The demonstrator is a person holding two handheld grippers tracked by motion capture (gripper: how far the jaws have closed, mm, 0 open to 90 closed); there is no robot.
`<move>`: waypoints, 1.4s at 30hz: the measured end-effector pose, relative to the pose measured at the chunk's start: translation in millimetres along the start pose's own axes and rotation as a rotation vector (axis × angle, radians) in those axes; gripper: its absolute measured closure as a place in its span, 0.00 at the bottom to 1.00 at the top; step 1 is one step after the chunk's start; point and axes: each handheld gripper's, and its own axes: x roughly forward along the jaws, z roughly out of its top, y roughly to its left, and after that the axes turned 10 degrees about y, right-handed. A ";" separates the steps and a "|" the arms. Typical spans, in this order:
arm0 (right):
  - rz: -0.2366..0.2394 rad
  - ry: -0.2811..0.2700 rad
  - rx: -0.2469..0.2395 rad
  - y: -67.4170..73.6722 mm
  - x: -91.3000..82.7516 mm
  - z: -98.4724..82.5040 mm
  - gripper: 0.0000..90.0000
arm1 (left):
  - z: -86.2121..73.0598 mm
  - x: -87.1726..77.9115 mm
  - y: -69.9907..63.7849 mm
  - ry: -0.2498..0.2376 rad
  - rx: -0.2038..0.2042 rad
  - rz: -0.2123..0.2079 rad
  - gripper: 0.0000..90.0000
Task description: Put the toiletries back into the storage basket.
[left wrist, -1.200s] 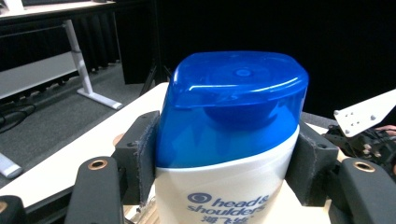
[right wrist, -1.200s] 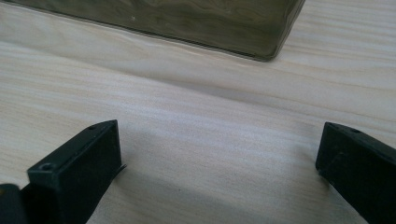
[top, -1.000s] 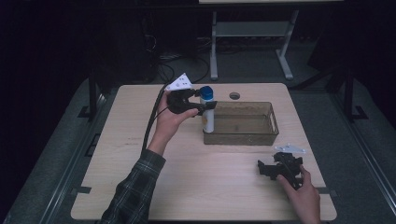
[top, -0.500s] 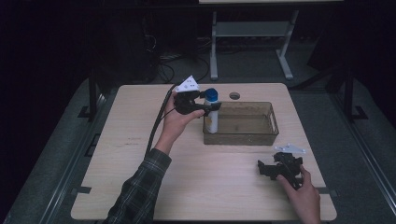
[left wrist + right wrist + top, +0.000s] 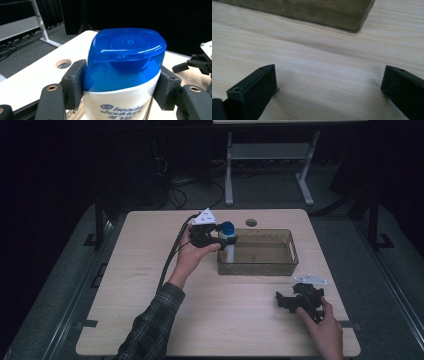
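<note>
1. Shampoo bottle (image 5: 228, 242) sits upper centre of the high view, upright at the left end of the clear bin (image 5: 290, 251); I can't tell whether its base is inside the bin or just outside that wall. It is white-bodied with a glossy blue flip cap and a "head & shoulders" logo, and the cap and shoulders show centre frame in the left gripper view (image 5: 125, 72).
2. Left claw (image 5: 215, 236) is clamped on the bottle just under the cap, with a pad pressed against each side.
3. Risk, left side: the grip is high on a smooth, tapered shoulder. Any tilt could let the body swing or slide down out of the pads.
4. Risk, centre: the bottle base is close to the bin rim, so a low lateral move would likely clip the wall and drag the bin across the bench (image 5: 150, 270).
5. Right claw (image 5: 298, 301) is lower right of the high view, resting on the bench with its jaws wide apart and nothing between them. In its own view the bin corner (image 5: 352, 17) is near, so it isn't bracing the bin if the bin shifts.
</note>
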 end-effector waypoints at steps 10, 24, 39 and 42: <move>-0.002 -0.001 -0.002 -0.2 0.1 0.0 0.00 | -11.0 7.9 0.7 0.032 -0.007 -0.001 0.39; -0.002 -0.001 -0.003 -0.2 0.1 0.0 0.00 | -21.8 13.0 0.3 0.052 -0.006 -0.007 0.38; -0.002 -0.001 -0.003 -0.2 0.2 -0.1 0.00 | -20.5 17.7 -8.7 0.060 0.016 -0.030 0.29; -0.002 0.000 -0.003 -0.2 0.1 -0.1 0.00 | -20.1 16.0 -8.6 0.053 0.011 -0.036 0.29</move>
